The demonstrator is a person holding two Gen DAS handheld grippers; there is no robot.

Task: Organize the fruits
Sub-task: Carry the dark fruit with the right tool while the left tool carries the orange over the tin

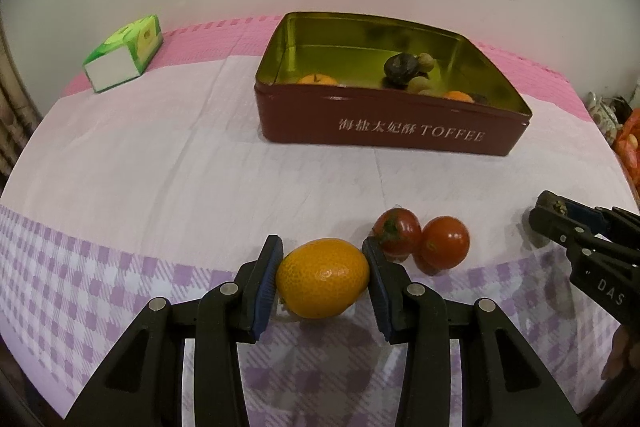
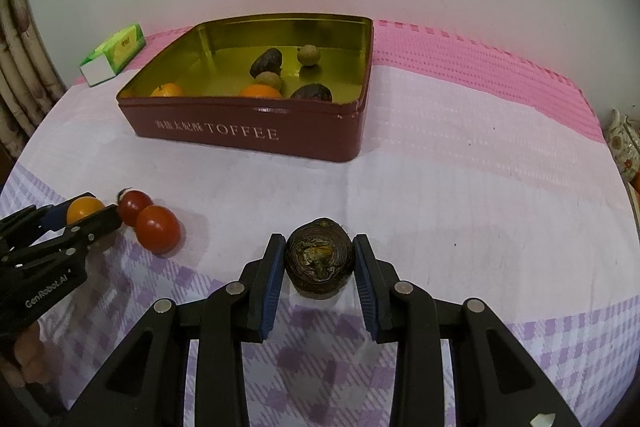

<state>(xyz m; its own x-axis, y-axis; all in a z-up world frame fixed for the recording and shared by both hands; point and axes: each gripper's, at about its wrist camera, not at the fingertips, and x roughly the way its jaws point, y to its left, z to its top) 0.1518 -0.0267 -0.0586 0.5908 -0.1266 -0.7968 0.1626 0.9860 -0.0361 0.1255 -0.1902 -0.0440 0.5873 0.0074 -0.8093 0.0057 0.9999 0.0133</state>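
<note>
My left gripper (image 1: 322,273) is shut on an orange kumquat (image 1: 322,277) just above the checked cloth. Two red cherry tomatoes (image 1: 424,241) lie right beside its right finger. My right gripper (image 2: 320,265) is shut on a dark brown round fruit (image 2: 320,255) low over the cloth. The dark red toffee tin (image 2: 248,131) stands open at the back; it holds two oranges (image 2: 260,91), two dark fruits (image 2: 266,62) and two small tan fruits (image 2: 309,55). The left gripper (image 2: 92,213) with the kumquat shows at the left of the right wrist view, the tomatoes (image 2: 150,223) next to it.
A green and white tissue pack (image 1: 126,55) lies at the back left of the table. The table's far edge with a pink mat runs behind the tin (image 1: 392,131). Ornaments (image 2: 624,147) stand off the table's right side.
</note>
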